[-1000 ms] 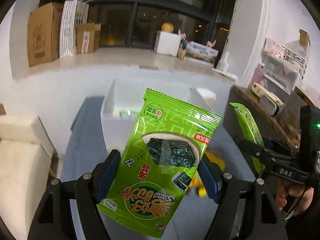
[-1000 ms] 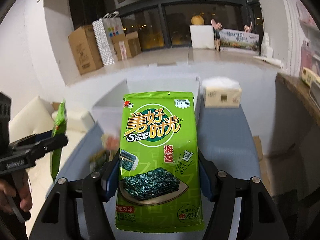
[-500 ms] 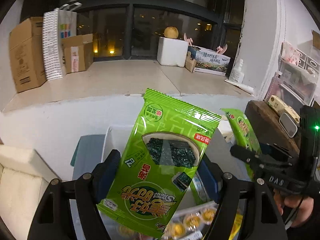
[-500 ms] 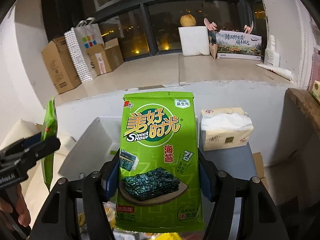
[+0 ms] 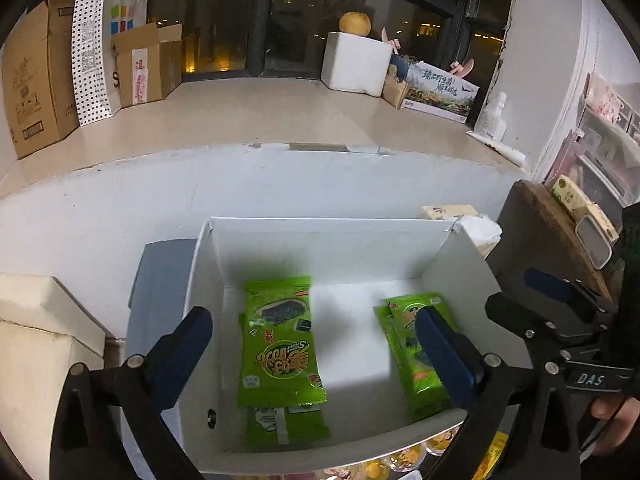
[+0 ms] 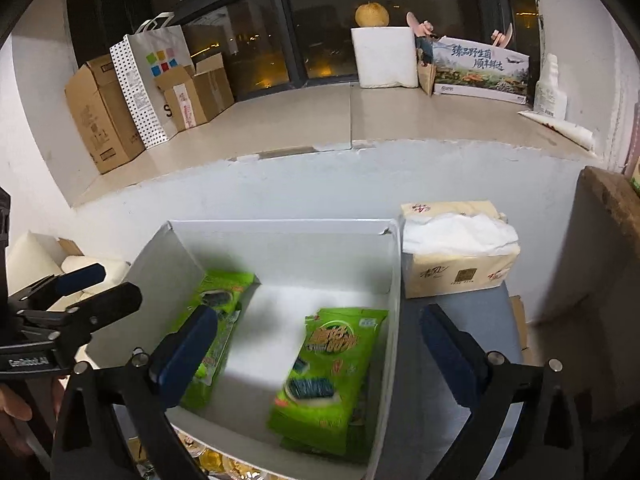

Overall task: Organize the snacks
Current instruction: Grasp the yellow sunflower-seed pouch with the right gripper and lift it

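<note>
A white open box (image 5: 320, 236) (image 6: 280, 232) holds green seaweed snack packs. One pack (image 5: 280, 340) (image 6: 216, 292) lies on others at the box's left side. Another pack (image 6: 328, 376) (image 5: 416, 364) lies on others at the right side. My left gripper (image 5: 316, 352) is open and empty above the box's left half. My right gripper (image 6: 320, 352) is open and empty above the right half. Each gripper also shows at the edge of the other's view (image 5: 552, 304) (image 6: 76, 292).
A tissue pack (image 6: 456, 248) stands right of the box on a grey surface (image 5: 160, 276). Yellow snack cups (image 5: 400, 460) lie in front of the box. A dark wooden board (image 5: 536, 232) is at the right. White cushions (image 5: 36, 328) are at the left.
Both grippers opened and let go of their seaweed packs, which now lie inside the white box. Both views tilted down toward the box.
</note>
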{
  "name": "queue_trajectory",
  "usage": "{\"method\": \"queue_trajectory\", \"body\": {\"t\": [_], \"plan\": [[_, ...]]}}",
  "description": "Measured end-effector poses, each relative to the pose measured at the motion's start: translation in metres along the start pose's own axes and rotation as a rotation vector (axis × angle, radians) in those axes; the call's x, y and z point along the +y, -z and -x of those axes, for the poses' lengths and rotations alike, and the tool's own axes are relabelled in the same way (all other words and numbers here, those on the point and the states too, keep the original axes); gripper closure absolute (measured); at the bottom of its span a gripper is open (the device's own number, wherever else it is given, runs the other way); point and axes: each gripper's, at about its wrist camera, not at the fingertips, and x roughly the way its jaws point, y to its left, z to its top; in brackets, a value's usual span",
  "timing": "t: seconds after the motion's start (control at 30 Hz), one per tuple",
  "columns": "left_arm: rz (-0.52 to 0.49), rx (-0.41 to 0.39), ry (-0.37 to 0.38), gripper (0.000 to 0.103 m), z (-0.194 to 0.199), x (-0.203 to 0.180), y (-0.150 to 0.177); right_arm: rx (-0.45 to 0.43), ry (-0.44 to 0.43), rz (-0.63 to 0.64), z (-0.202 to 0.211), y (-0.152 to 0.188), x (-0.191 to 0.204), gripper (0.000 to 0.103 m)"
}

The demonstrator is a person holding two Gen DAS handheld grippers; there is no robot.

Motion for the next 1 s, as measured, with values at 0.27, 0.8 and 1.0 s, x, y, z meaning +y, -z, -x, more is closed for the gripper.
{"method": "queue_trajectory", "body": {"t": [0.27,0.8,1.0], "plan": [[0.002,-0.039,0.031,0.0,0.038,-0.008,0.031,-0.046,-0.054,-0.015,0.038,0.028,0.011,0.0],[0.061,-0.067,0.042,0.0,0.146,-0.027,0.201,0.037,-0.068,-0.153,0.105,0.193,-0.011,0.0],[0.091,-0.043,0.072,0.0,0.155,-0.028,0.228,0.089,-0.062,-0.226,0.087,0.214,-0.019,0.0]]}}
